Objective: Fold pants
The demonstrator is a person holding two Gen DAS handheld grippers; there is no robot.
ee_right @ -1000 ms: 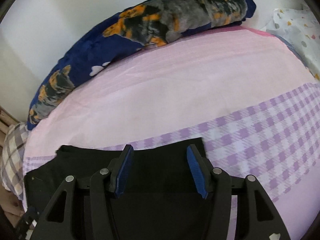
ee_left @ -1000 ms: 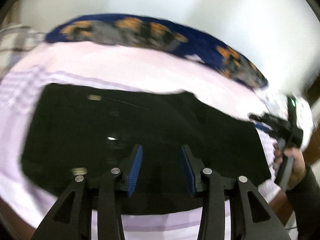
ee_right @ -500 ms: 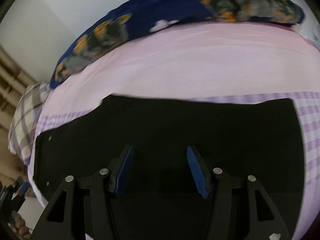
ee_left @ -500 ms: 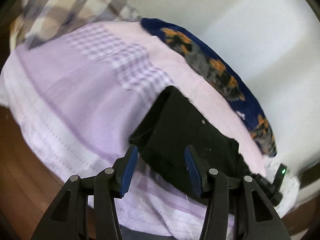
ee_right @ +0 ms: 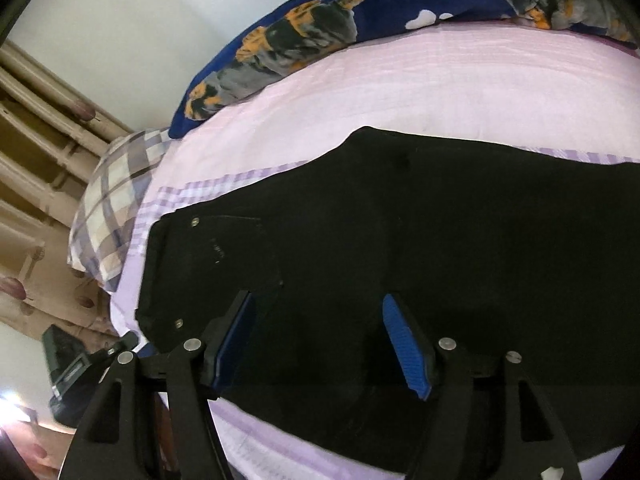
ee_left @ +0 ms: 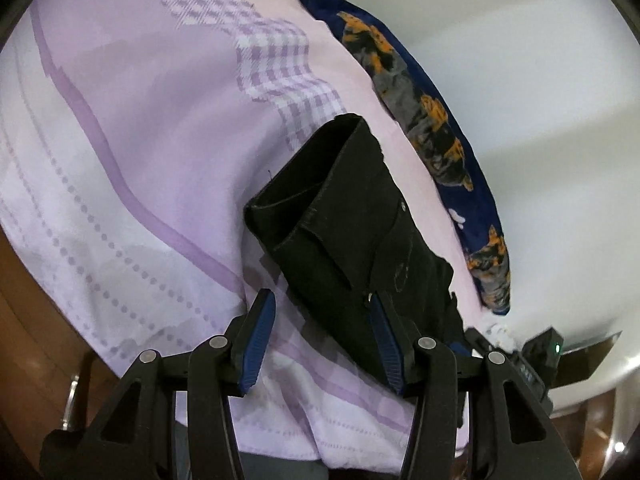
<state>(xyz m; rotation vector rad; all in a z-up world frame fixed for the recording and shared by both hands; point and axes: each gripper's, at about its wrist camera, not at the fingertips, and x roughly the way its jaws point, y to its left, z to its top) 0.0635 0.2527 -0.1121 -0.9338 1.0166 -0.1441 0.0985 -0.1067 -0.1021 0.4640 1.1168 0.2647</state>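
Observation:
Black pants (ee_left: 352,232) lie flat on the lilac bed sheet (ee_left: 140,140), with the waistband end toward me in the left wrist view. My left gripper (ee_left: 322,338) hovers open at the near corner of that end; its right pad overlaps the cloth's edge and nothing is pinched. In the right wrist view the pants (ee_right: 440,220) stretch across the bed. My right gripper (ee_right: 320,344) hangs over their near edge with its jaws opening, black cloth showing below the gap and neither pad pressing on it.
A blue blanket (ee_right: 320,20) with orange and grey print lies along the white wall. A checked pillow (ee_right: 116,200) sits at the left end of the bed, a curtain (ee_right: 36,120) beyond it. Wooden floor (ee_left: 24,320) shows past the sheet's edge.
The left view swung and rolled from facing the pants broadside to their waistband end. The right gripper slid left from the hem end toward the waist. Both sets of jaws stand wider.

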